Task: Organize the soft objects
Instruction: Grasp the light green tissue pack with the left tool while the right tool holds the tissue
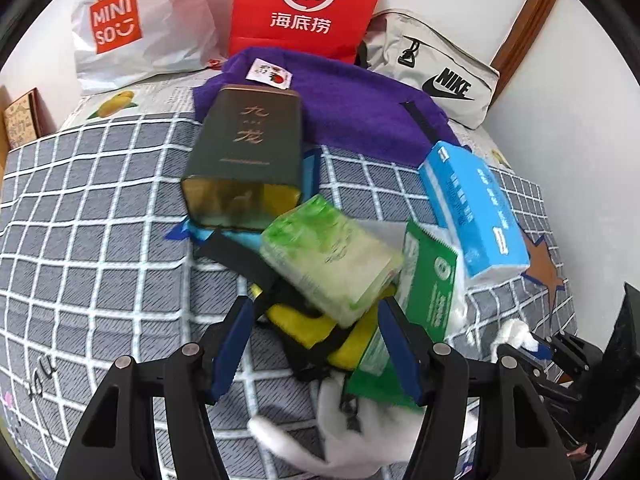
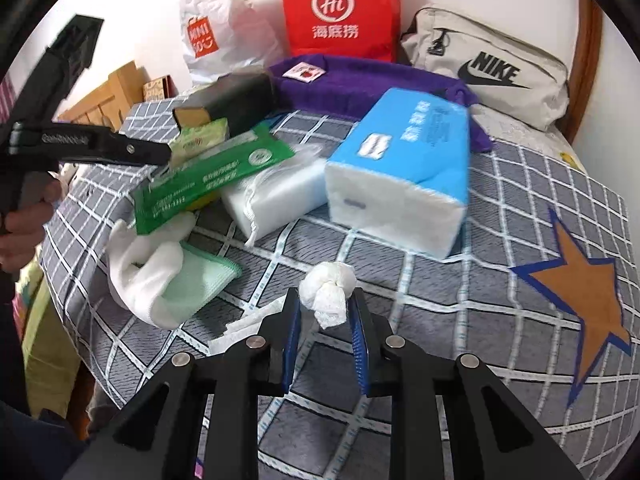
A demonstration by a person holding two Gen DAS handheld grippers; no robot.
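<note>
**A:** What does the right gripper (image 2: 325, 308) have?

**B:** A knotted wad of white tissue (image 2: 329, 290). The blue-padded fingers (image 2: 291, 336) sit narrow on either side of it, touching it, just above the grey checked bedspread (image 2: 460, 280). In the left wrist view the same wad (image 1: 514, 332) shows at the far right, at the tip of that gripper.

**A:** And the left gripper (image 1: 316, 312)?

**B:** Its jaws stand wide. Between them lies a green-and-white tissue pack (image 1: 332, 256), but I cannot see the pads pressing it. Under the pack there is something yellow with black straps (image 1: 304, 328).

**A:** Where is the rest of the pile?

**B:** In the middle of the bed. A dark green tin with gold characters (image 1: 248, 152) lies on its side behind the green-and-white pack. A green packet with white print (image 2: 216, 172) leans over a white cloth and a pale green towel (image 2: 200, 280). Just beside it are a clear bag of white pads (image 2: 276, 196) and a blue tissue pack (image 2: 404, 168), touching each other.

**A:** Behind them?

**B:** A purple fabric bag (image 1: 352, 108) lies across the bed. Against the wall stand a white MINISO bag (image 1: 132, 24), a red paper bag (image 1: 304, 4) and a grey Nike bag (image 1: 436, 72). An orange star (image 2: 580, 304) is printed on the bedspread to the right.
</note>
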